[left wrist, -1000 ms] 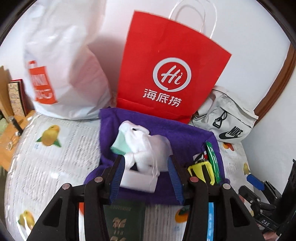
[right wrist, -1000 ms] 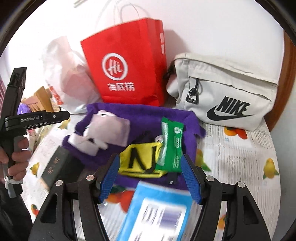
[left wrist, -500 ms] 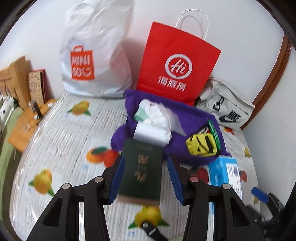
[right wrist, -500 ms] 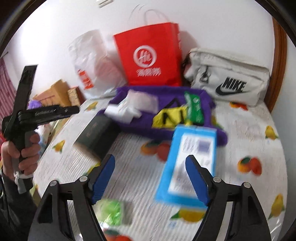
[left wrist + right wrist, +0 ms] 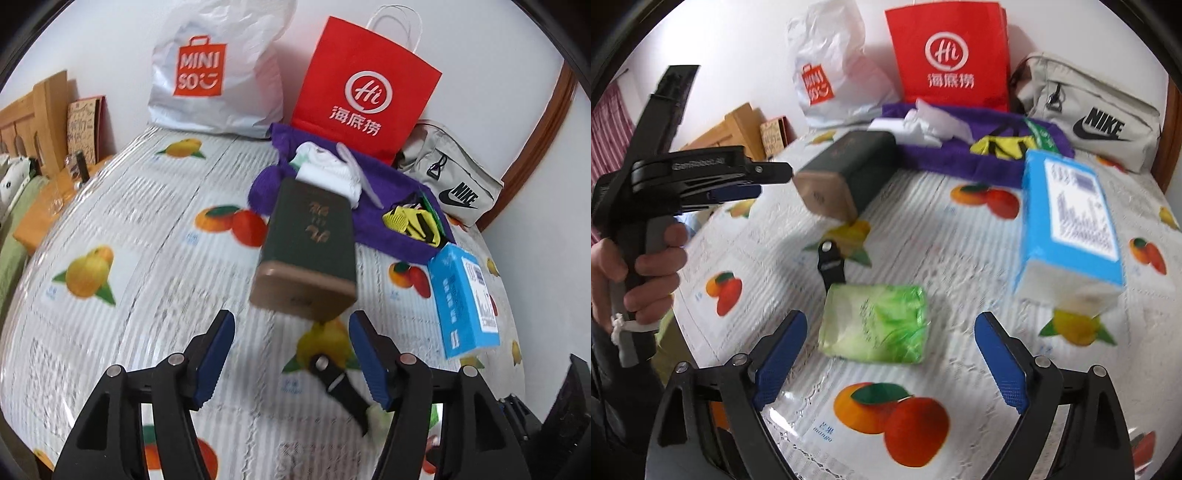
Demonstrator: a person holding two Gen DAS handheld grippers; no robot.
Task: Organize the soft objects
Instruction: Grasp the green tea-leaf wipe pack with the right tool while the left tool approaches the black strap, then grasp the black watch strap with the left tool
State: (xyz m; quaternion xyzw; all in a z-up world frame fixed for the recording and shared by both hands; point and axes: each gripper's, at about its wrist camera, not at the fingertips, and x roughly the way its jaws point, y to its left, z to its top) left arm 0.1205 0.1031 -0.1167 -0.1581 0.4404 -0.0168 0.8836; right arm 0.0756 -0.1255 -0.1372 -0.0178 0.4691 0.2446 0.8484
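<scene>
Fruit-printed oilcloth covers the worktop (image 5: 960, 258), and on it, just ahead of the right gripper (image 5: 890, 362), lies the green plastic-wrapped soft pack (image 5: 875, 325). It looks light, squashy and slippery, best pinched across its short sides. Beyond the pack sits a dark green box (image 5: 846, 166), with a blue carton (image 5: 1067, 218) to the pack's right. Both the right gripper's and the left gripper's (image 5: 291, 354) fingers are released, holding nothing.

Bright, even daylight fills my two fisheye views; shadows are soft. Edges bow and darken at the rim. The green box (image 5: 308, 254) and blue carton (image 5: 1071, 218) smear, probably motion blur.
</scene>
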